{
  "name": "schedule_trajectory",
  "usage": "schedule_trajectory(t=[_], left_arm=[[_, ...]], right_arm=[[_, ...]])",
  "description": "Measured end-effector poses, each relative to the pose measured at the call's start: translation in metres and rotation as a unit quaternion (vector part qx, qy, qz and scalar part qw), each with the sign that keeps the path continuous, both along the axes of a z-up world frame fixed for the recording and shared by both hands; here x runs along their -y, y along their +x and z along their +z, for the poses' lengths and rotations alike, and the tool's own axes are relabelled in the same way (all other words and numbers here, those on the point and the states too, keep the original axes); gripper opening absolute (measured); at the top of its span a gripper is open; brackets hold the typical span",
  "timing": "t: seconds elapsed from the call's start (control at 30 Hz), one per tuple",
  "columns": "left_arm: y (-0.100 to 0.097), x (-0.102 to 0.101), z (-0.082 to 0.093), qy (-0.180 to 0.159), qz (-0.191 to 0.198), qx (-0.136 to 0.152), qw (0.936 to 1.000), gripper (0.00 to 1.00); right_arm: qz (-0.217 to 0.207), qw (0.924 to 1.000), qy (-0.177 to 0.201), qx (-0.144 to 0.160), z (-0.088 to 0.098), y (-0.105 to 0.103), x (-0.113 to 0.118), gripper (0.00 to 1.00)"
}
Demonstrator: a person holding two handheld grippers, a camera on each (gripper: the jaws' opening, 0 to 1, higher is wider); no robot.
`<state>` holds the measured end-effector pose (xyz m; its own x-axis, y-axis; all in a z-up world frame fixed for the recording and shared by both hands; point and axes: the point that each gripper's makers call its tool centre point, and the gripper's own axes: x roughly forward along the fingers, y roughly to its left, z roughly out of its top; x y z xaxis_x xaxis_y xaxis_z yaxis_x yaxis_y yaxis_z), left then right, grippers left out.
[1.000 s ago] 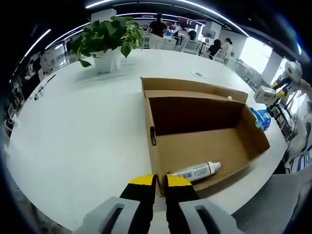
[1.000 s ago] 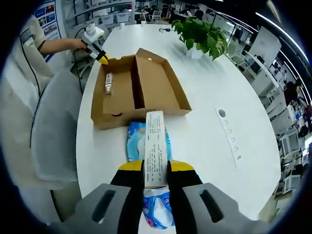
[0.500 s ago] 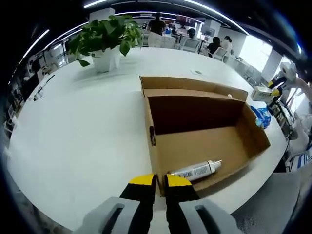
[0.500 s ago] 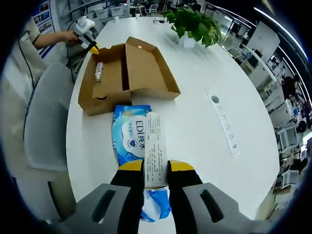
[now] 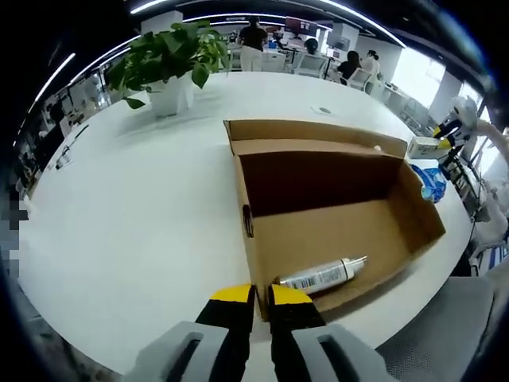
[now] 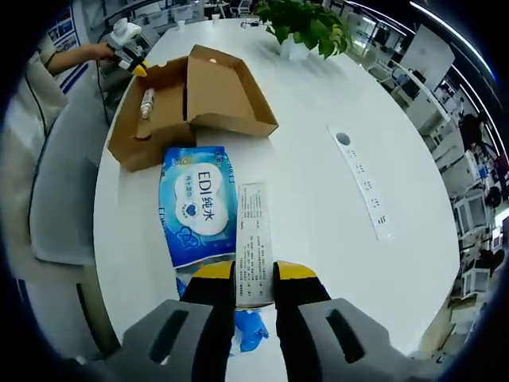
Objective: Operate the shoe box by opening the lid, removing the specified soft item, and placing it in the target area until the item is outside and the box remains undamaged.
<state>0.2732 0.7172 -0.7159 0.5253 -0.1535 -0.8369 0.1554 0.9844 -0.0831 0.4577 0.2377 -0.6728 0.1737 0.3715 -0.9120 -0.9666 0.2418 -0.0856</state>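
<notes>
The brown cardboard shoe box (image 5: 334, 231) lies open on the white table, its lid (image 5: 310, 137) folded back. A white tube (image 5: 322, 278) lies inside, near the front wall. My left gripper (image 5: 261, 296) is shut on the box's near corner. In the right gripper view the same box (image 6: 195, 91) lies farther off, and the left gripper (image 6: 127, 54) holds its far corner. My right gripper (image 6: 254, 274) is shut on a slim white printed carton (image 6: 253, 239). Under the carton a soft blue wipes pack (image 6: 193, 203) lies flat on the table beside the box.
A potted plant (image 5: 171, 68) stands at the table's far side. A person's arm (image 6: 67, 57) and a grey chair (image 6: 56, 183) are at the box side of the table. A cable port strip (image 6: 364, 187) is set into the tabletop. People sit in the office behind.
The right gripper view has pulled back from the box with the white carton still held. More of the blue pack now shows. The left gripper has stayed on the box corner.
</notes>
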Motion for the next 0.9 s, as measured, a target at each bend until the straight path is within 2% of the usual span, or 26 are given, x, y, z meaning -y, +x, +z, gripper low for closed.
schedule_trajectory(t=[0.37, 0.57, 0.67, 0.77, 0.9], left_arm=[[0.000, 0.000, -0.001, 0.007, 0.000, -0.011, 0.9999, 0.06], [0.000, 0.000, -0.001, 0.007, 0.000, -0.014, 0.9999, 0.06], [0.000, 0.000, -0.001, 0.008, -0.001, -0.015, 0.9999, 0.06], [0.000, 0.000, -0.001, 0.009, -0.004, -0.018, 0.9998, 0.06], [0.000, 0.000, -0.001, 0.009, -0.006, -0.020, 0.9997, 0.06]], right_arm=[[0.002, 0.9997, -0.019, -0.012, -0.027, 0.007, 0.016, 0.16], [0.035, 0.9975, -0.061, -0.005, -0.042, 0.004, 0.036, 0.16], [0.033, 0.9970, -0.070, -0.007, -0.044, 0.003, 0.041, 0.16], [0.048, 0.9942, -0.096, -0.003, -0.051, 0.004, 0.052, 0.16], [0.047, 0.9935, -0.104, -0.006, -0.055, 0.003, 0.058, 0.16]])
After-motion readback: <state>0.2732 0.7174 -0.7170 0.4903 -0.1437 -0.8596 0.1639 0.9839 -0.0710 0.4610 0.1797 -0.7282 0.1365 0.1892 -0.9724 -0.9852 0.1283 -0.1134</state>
